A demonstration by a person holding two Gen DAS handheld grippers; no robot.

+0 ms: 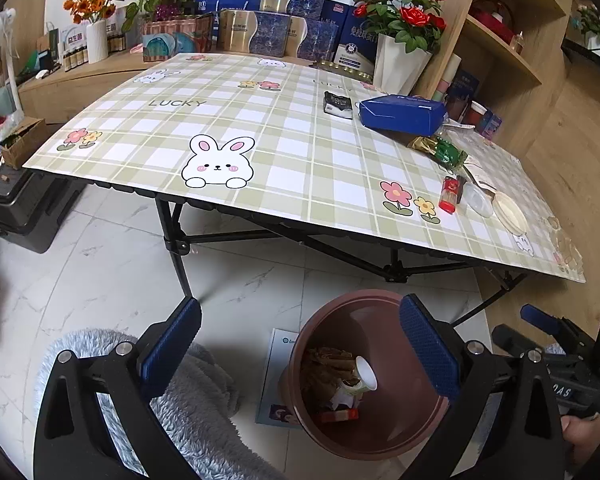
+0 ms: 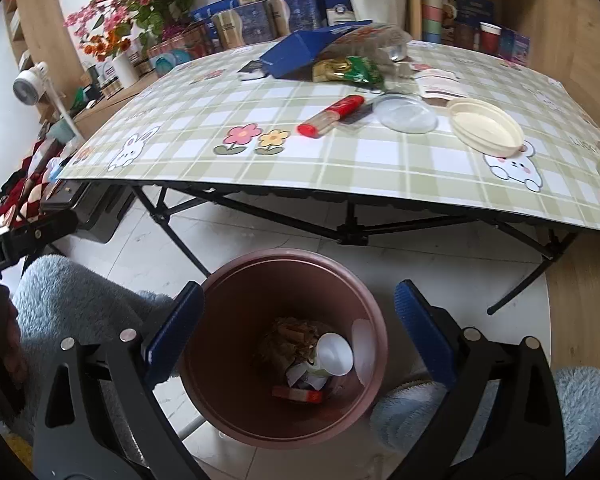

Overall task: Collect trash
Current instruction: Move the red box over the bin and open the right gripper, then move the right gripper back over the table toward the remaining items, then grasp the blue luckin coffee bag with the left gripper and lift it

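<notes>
Below the near edge of the desk [image 2: 340, 184], both grippers hang over a brown waste bin [image 2: 236, 320] standing on the white tiled floor [image 1: 112, 264]. Right gripper [image 2: 298, 334]: angled steeply downward, jaws spread wide with nothing between the blue pads, framing the bin mouth from 9 to 3 o'clock. Left gripper [image 1: 300, 346]: likewise tilted down, jaws wide and empty, with the bin under its right-hand finger; at 3 o'clock in this view the right gripper's black body and a hand [image 1: 584, 436] are partly visible. Bin contents: a white paper cup [image 2: 334, 354] lying on its side, brownish scraps and a red wrapper [image 2: 298, 394]. Remaining trash on the desk clusters toward its right part: a red tube [image 2: 332, 116], a clear lid [image 2: 406, 114], a cream lid [image 2: 486, 126], a green-gold wrapper [image 2: 348, 70] and a blue box [image 2: 296, 54]. Bare plaid surface occupies the desk's left part. Black folding legs [image 2: 352, 224] stand just behind the bin; fluffy blue fabric [image 2: 76, 300] flanks it on both sides.
</notes>
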